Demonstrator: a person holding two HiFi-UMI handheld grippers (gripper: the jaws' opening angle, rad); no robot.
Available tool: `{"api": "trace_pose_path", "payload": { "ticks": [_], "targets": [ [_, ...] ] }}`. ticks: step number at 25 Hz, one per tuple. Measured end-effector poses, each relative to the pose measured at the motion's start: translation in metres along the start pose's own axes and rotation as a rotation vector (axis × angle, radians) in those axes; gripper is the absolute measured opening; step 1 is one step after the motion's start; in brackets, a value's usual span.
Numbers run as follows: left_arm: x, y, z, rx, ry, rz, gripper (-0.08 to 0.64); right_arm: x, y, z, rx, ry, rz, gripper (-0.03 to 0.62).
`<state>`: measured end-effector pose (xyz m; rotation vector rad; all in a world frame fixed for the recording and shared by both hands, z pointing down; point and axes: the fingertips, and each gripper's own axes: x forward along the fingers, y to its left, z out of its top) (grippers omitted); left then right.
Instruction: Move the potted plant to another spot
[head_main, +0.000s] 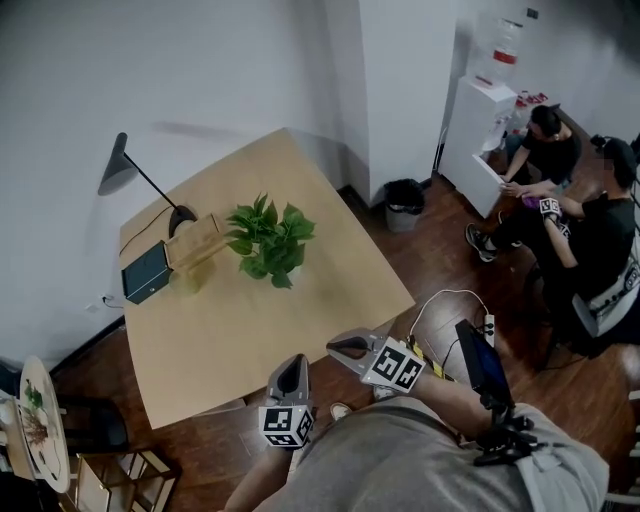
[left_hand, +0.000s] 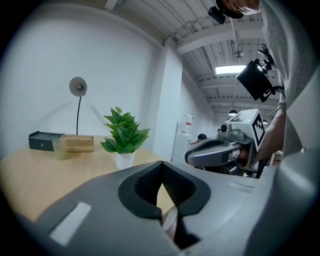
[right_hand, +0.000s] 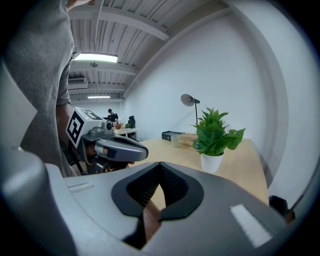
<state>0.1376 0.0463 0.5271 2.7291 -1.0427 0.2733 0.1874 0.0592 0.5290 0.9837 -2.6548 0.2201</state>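
My left gripper (head_main: 296, 362) is clenched shut with nothing in it; in the left gripper view its two dark pads (left_hand: 150, 184) meet at the tips. My right gripper (head_main: 335, 348) is clenched the same way, its jaws pressed together and empty. I hold both side by side at the near edge of the light wooden table (head_main: 250, 325), pointing across it and slightly down, and each shows in the other's view.

The potted plant (head_main: 268, 240) stands upright near the middle of the table, well apart from both grippers. It has broad green leaves in a small white pot (right_hand: 211, 162).

Behind the plant, towards the wall, a pale wooden box (head_main: 195, 240) lies on the table. A dark box (head_main: 146, 272) sits just beside it, and a translucent cup (head_main: 190, 277) stands in front of them. A black desk lamp (head_main: 128, 172) rises at the far corner, its round base next to the wooden box.

Off to the right, a black waste bin (head_main: 404, 205) sits on the dark wood floor (head_main: 440, 255), and two people are seated by a white cabinet (head_main: 473, 130)
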Motion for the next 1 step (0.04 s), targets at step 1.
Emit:
{"api": "trace_pose_path", "payload": {
  "ticks": [1],
  "targets": [
    [0.0006, 0.0006, 0.0002, 0.001, -0.002, 0.003, 0.002, 0.0005, -0.0008, 0.0006, -0.003, -0.001, 0.001, 0.005]
  ]
}}
